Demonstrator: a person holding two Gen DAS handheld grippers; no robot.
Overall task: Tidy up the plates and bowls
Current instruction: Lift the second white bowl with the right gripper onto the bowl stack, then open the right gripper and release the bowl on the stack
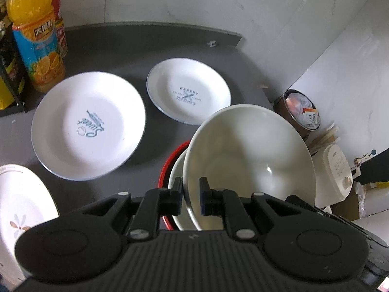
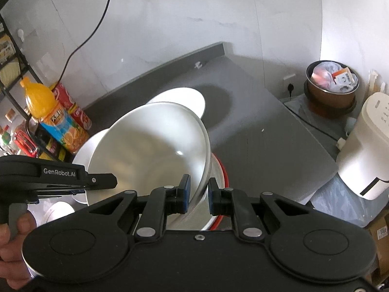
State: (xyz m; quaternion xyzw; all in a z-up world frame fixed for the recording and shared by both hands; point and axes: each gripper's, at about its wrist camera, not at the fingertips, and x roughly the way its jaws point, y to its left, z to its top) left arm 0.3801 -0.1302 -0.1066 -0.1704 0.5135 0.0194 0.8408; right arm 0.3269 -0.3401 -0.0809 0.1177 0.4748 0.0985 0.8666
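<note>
My left gripper (image 1: 190, 196) has its jaws narrowed onto the rim of a white bowl (image 1: 248, 155), which tilts above a second white bowl (image 1: 176, 187) sitting inside a red-rimmed one (image 1: 165, 170) at the near edge of the grey counter (image 1: 126, 56). My right gripper (image 2: 197, 193) pinches the opposite rim of the same tilted bowl (image 2: 148, 150), jaws narrow with the wall between the blue pads (image 2: 186, 192). From the right wrist I see the left gripper (image 2: 102, 182) from the side, its body printed "GenRobot.AI", and a hand (image 2: 12, 243) on its grip.

On the counter lie two white plates with blue rims. The nearer plate (image 1: 88, 125) reads "Sweet" with small print I cannot make out; the farther plate (image 1: 188, 93) reads "BAKERY" over a line in script that is too blurred to read. They sit near each other without touching. A third plate (image 1: 22, 209) with a flower motif shows at the left edge.

An orange juice bottle (image 1: 34, 34) with Chinese characters on its blue label stands at the back left, a red carton (image 1: 59, 22) behind it. Off the counter to the right are a brown bin (image 1: 299, 116) full of rubbish and a white rice cooker (image 1: 336, 175).
</note>
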